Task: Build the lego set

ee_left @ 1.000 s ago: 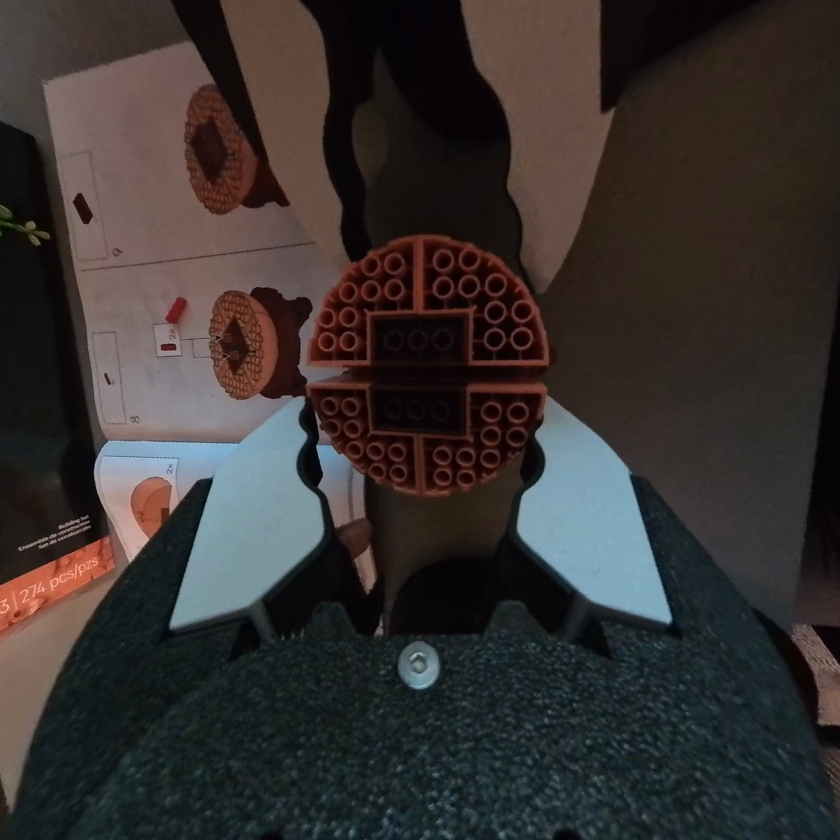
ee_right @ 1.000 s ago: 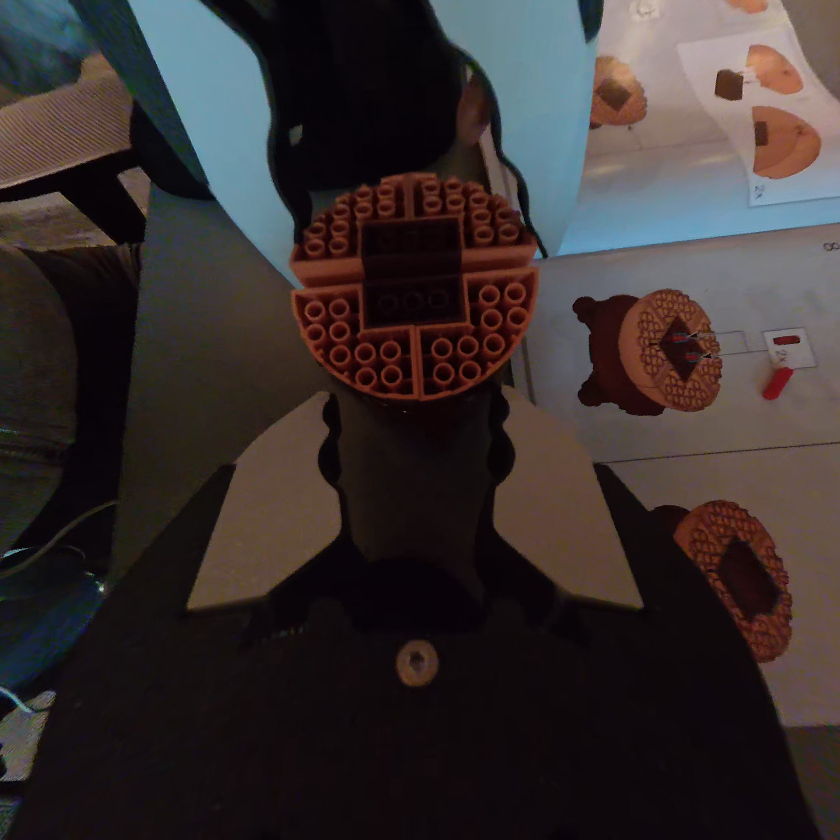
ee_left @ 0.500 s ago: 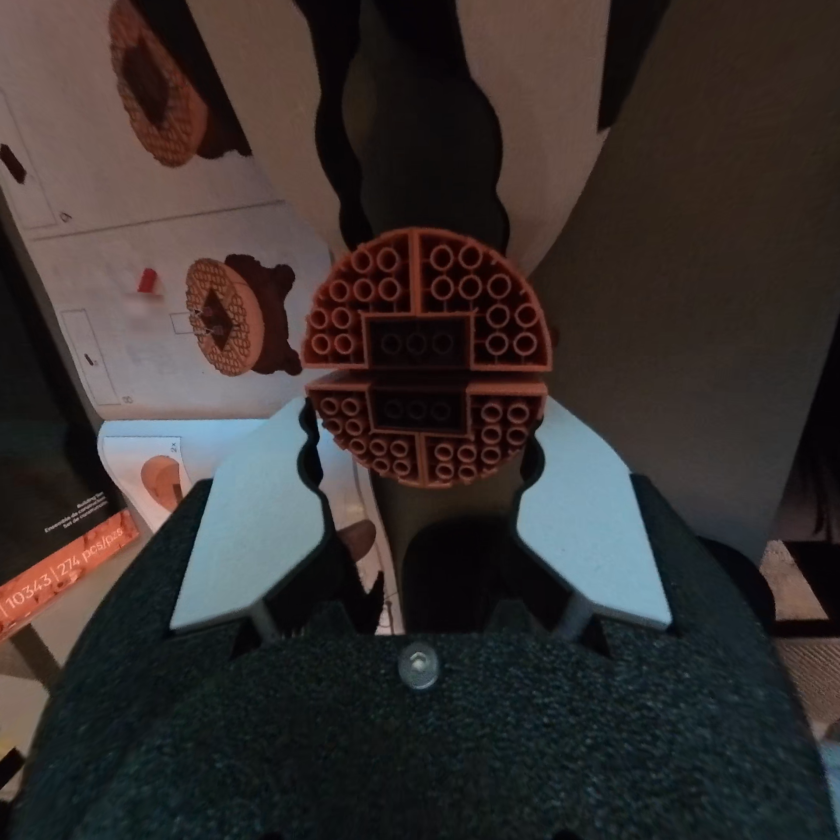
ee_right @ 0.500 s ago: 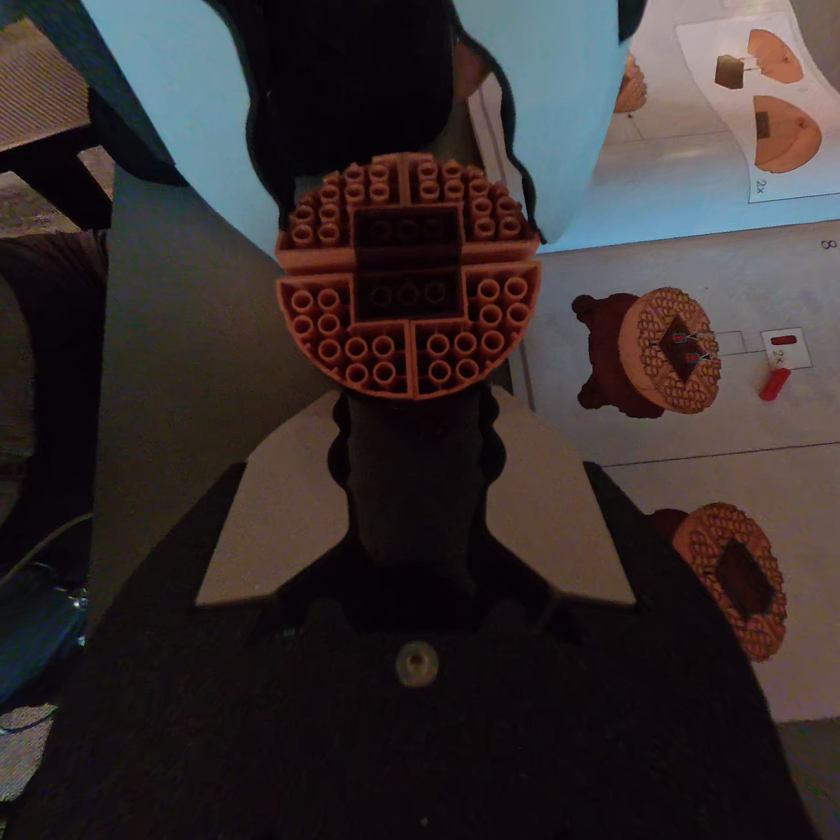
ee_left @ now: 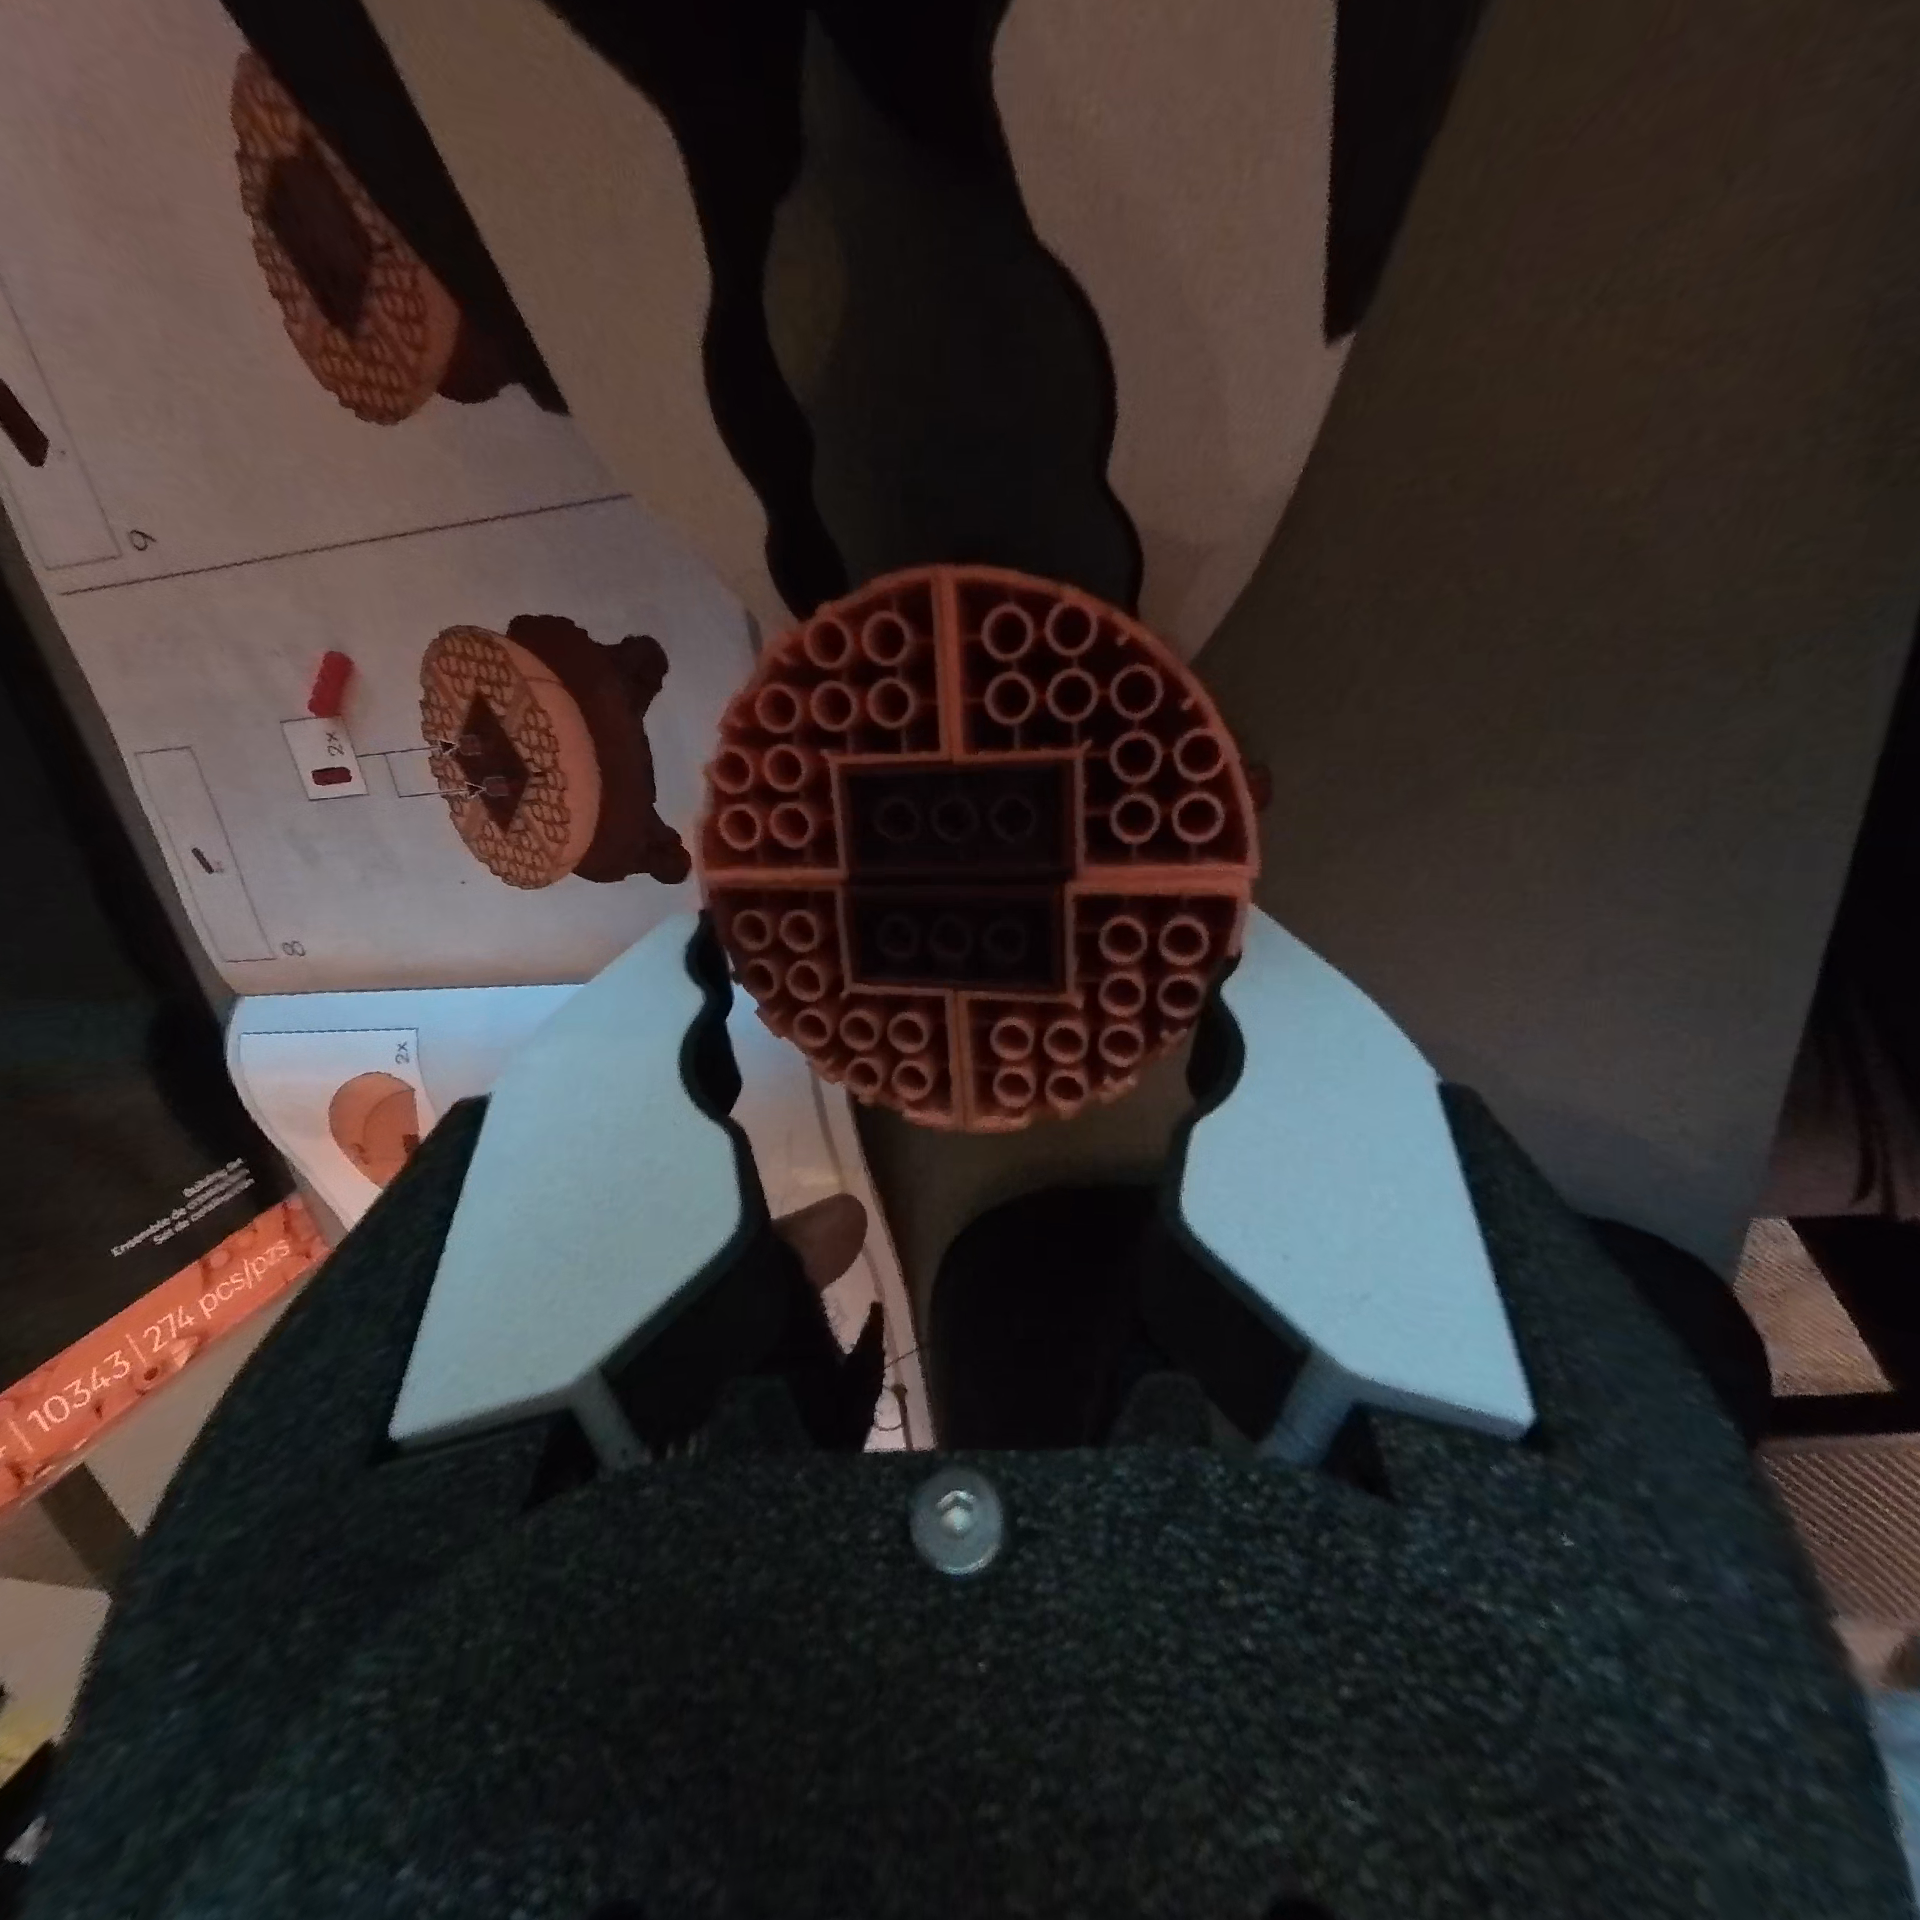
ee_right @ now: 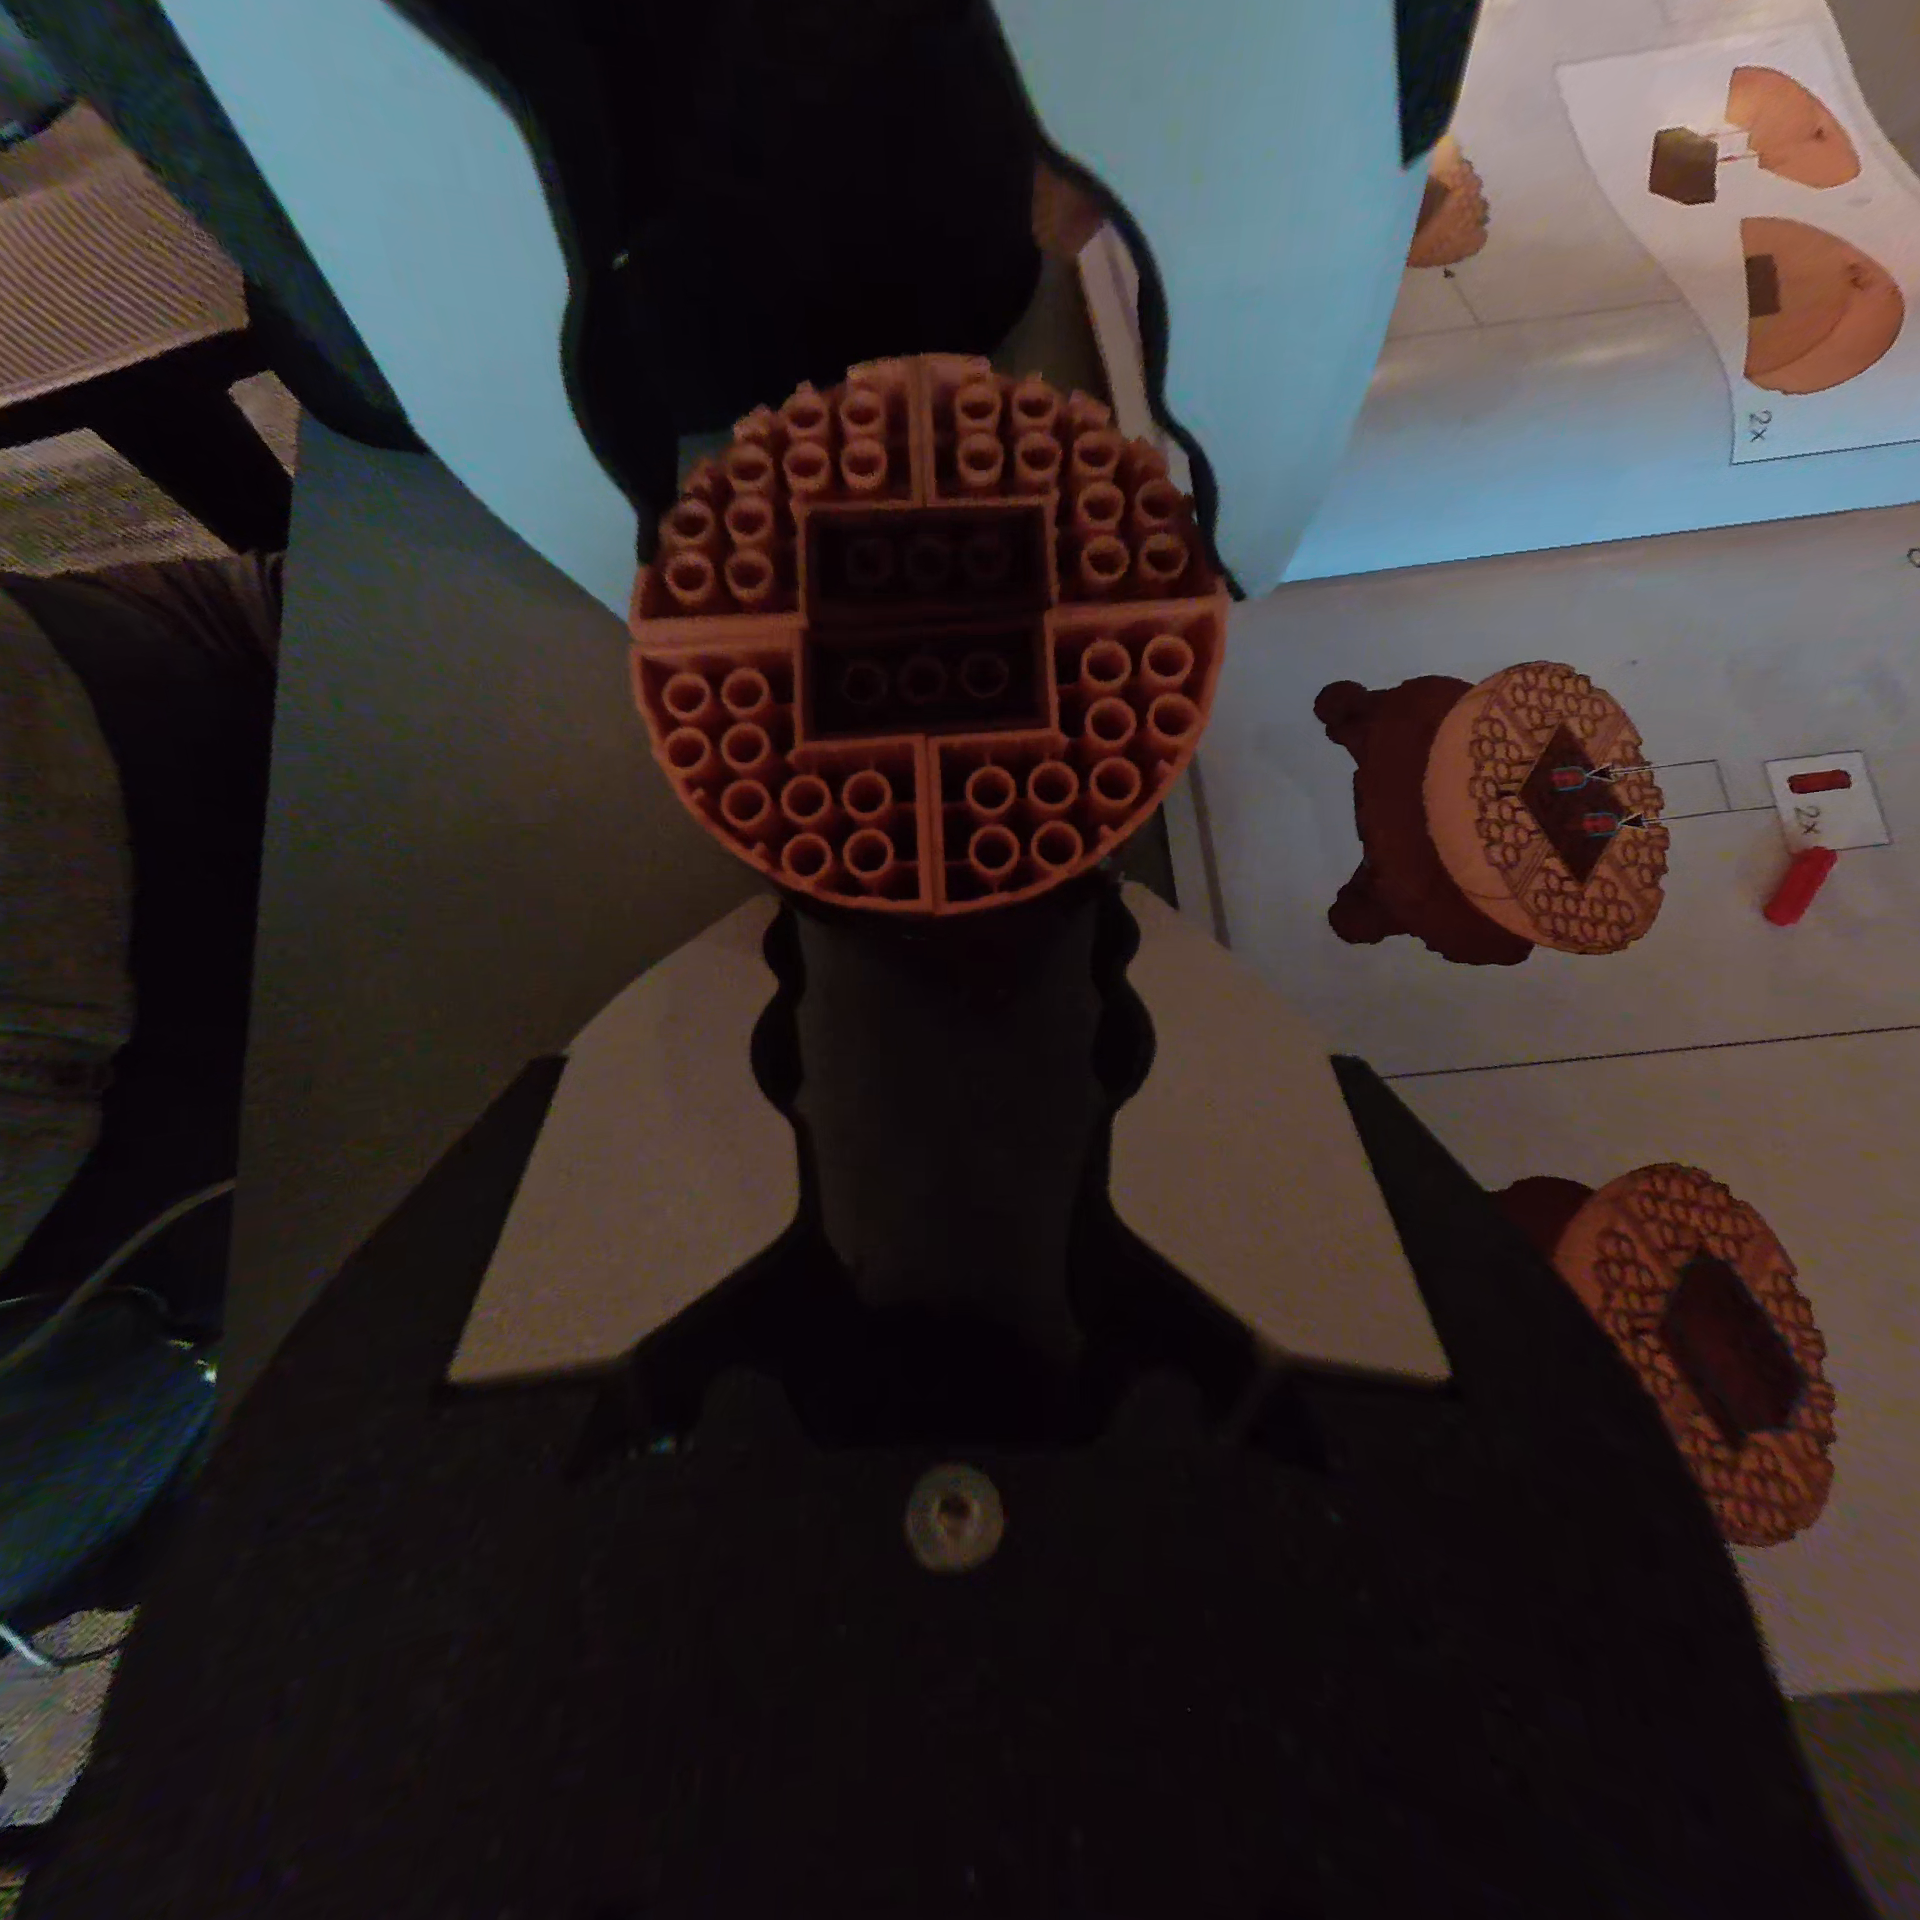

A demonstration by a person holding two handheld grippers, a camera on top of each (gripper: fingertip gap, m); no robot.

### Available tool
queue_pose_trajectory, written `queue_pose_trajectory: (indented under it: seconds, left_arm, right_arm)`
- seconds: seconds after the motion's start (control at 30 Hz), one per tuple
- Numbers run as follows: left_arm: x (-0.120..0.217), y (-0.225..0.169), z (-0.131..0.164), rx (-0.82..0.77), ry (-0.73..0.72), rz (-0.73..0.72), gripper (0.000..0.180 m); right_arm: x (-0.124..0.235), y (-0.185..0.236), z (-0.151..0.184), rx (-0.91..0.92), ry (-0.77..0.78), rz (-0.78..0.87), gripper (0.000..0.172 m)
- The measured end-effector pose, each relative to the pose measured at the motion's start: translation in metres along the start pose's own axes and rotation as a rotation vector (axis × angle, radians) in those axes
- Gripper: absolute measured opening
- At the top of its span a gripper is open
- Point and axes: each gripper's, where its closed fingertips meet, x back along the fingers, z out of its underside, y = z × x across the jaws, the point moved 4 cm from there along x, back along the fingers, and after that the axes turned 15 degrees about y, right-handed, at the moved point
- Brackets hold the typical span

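A round orange brick disc (ee_left: 977,852) with two dark brown bricks in its middle is held above the table, tube side towards both cameras. My left gripper (ee_left: 961,997) is shut on it, with a pad on each side of its rim. In the right wrist view those fingers (ee_right: 364,312) clasp the disc (ee_right: 925,644) from the far side. My right gripper (ee_right: 945,935) faces the left one. Its fingertips reach under the disc's near rim and are closed against the model's dark brown lower part, mostly hidden. A brown bump (ee_left: 1262,779) peeks out beside the disc.
An open instruction booklet (ee_left: 312,520) lies on the grey table (ee_left: 1558,727) with a small red brick (ee_left: 330,681) on it; both show in the right wrist view (ee_right: 1558,623) (ee_right: 1797,883). A black box with an orange stripe (ee_left: 125,1351) lies at the left. A woven mat (ee_right: 94,260) lies beyond the table edge.
My right gripper's fingers have drawn closer together under the disc. Both grippers and the disc have shifted a little over the booklet. The left grasp on the disc is unchanged.
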Motion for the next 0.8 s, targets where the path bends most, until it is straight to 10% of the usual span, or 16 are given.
queue_pose_trajectory:
  seconds: [0.8]
  left_arm:
    - [-0.0014, -0.0011, 0.0010, -0.006, 0.091, -0.028, 0.087]
  right_arm:
    - [-0.0004, -0.0001, -0.0008, -0.019, 0.008, -0.022, 0.053]
